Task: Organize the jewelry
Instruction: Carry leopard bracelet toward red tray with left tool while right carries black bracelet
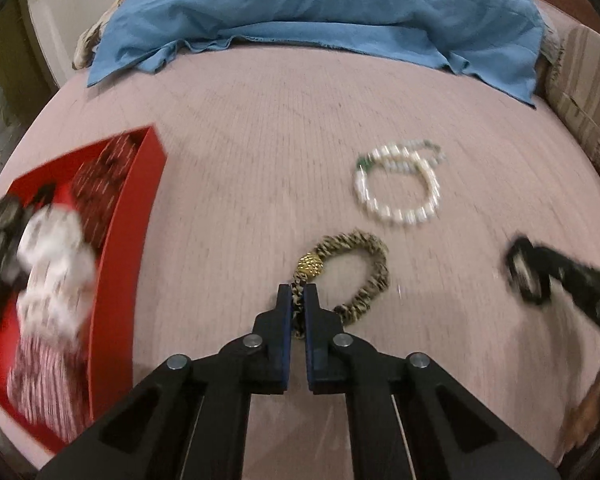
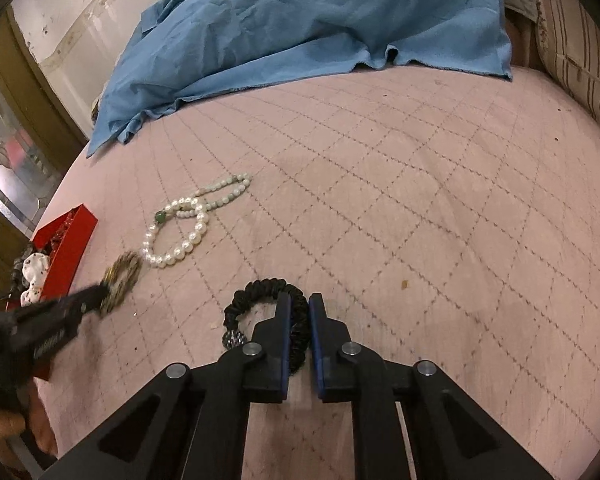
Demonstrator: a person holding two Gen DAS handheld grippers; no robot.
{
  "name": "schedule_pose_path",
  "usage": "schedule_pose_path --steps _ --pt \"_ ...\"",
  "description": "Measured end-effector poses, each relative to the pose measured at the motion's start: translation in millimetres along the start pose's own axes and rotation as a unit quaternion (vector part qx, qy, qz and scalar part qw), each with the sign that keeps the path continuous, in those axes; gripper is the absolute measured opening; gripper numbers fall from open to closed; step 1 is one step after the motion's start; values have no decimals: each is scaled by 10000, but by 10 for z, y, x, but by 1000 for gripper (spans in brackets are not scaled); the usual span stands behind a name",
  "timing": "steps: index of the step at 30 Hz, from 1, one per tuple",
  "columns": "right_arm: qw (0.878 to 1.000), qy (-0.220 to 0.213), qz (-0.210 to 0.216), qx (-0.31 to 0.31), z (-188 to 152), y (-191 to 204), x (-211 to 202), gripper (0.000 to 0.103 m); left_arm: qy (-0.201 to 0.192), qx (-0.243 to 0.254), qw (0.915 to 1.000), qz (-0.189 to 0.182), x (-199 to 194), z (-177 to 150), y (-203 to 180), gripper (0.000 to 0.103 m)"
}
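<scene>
We have 2 bracelets in hand at once. The brown-and-tan braided bracelet [image 1: 356, 276], with its gold bead [image 1: 310, 265], lies on the pink quilted bedspread [image 1: 260, 140], and our left gripper [image 1: 299, 300] is closed on the near end of its band, the blue pads pinching the braid between them. The black braided bracelet [image 2: 268, 312], with a dark sparkly bead [image 2: 233, 339] at its near left end, lies right of it; our right gripper [image 2: 299, 316] has its jaws drawn in on the right side of that loop, the band sitting between the pads.

Farther off, between the 2, the pearl bracelets [image 2: 192, 224] lie in a loose tangle, untouched. At the left edge of the bed stands the red box [image 1: 132, 232], open, already holding a patterned cloth or pouch and some dark pieces; the left view is blurred there, so we cannot tell exactly what they are. A crumpled blue cloth [image 2: 300, 28] covers the far side of the bed.

We judge the step to be the pick-up: both grips look set, neither bracelet clearly off the bedspread yet. Next we would need to lift each one clear without the loose loop snagging, then carry them left to the box. The left one is close to it; the right has farther to travel and must pass over or around the pearls.
</scene>
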State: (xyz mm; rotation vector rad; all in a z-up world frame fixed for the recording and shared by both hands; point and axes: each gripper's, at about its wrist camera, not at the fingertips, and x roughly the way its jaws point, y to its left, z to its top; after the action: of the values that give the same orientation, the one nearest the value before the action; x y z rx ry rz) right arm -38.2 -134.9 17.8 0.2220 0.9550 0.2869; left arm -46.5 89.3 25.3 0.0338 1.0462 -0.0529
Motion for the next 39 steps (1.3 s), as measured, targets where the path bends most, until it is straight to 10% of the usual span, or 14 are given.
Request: schedule_pose_path --steps 9,39 --pt "9997 -113 217 -10 -152 89 -210 10 -3 -364 9968 -709 -485 -524 207 5" --pt "9950 -779 557 -283 -659 677 -1028 10 -1318 -371 9906 76 -1571 -816 592 5"
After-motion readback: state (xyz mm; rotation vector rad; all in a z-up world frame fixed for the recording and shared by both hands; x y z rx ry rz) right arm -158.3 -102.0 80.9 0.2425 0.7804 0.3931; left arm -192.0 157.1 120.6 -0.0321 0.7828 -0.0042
